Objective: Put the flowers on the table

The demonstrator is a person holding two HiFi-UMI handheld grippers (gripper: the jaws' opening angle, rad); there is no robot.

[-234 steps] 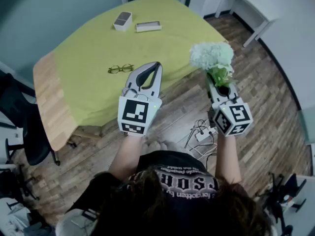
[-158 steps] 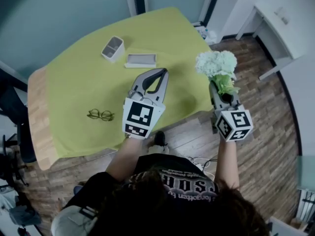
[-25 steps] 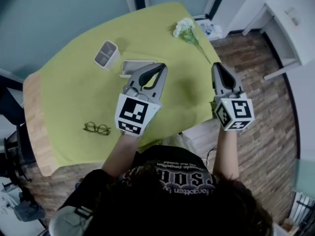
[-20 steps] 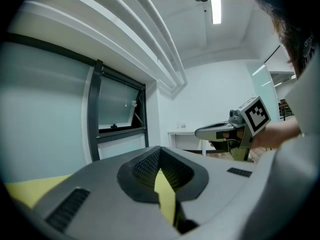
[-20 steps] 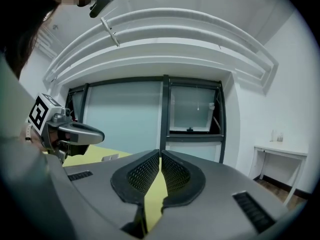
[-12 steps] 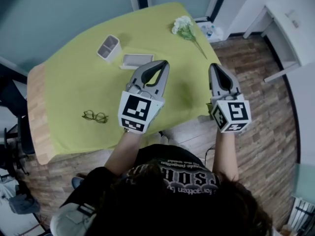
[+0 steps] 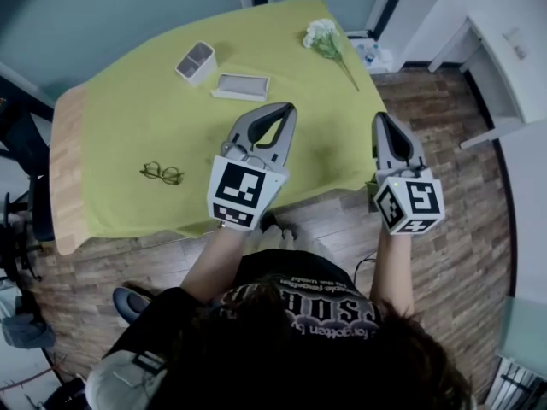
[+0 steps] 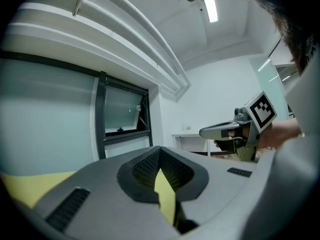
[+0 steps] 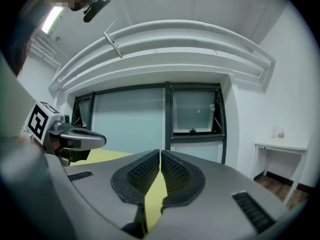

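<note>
Left gripper (image 7: 286,109), centre: jaws together, nothing held. Flowers (image 7: 322,37), upper right of centre: now lying at the worktop's (image 7: 128,126) far corner, no longer in our right gripper (image 7: 379,118). That gripper, right: closed, empty, drawn back. We judge placement done.

The table (image 7: 61,178) is covered almost wholly by a yellow-green cloth (image 7: 145,114), with a strip of bare wood showing along its left end. Four things lie on the cloth, well apart from one another. The flowers (image 7: 323,34), white heads on a thin green stem, rest near the far right corner, the stem pointing toward the right edge. A small white box (image 7: 196,61), possibly an open holder with two compartments, stands at the far side. Just beside it lies a flat grey case (image 7: 240,86). A pair of glasses (image 7: 161,173) lies nearer the left front.
</note>
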